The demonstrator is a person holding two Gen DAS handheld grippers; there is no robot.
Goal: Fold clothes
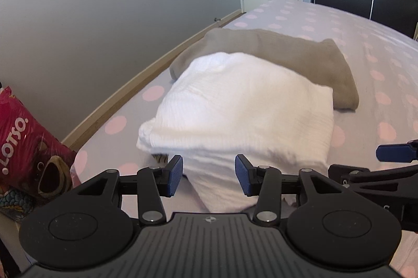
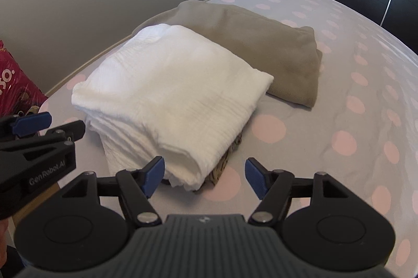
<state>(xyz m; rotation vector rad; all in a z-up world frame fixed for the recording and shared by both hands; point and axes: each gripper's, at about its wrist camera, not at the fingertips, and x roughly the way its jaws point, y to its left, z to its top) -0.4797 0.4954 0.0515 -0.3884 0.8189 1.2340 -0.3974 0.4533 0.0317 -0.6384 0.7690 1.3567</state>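
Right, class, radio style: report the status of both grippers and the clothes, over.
Left gripper open, empty. Right gripper open, empty. White garment folded on bed, overlapping beige garment. Patterned fabric peeking underneath.

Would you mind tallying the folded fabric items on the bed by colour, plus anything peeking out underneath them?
White folded cloth: 1
Taupe folded cloth: 1
Patterned item under the white cloth, mostly hidden: 1
Total: 3
Both the left gripper and right gripper are open and empty.
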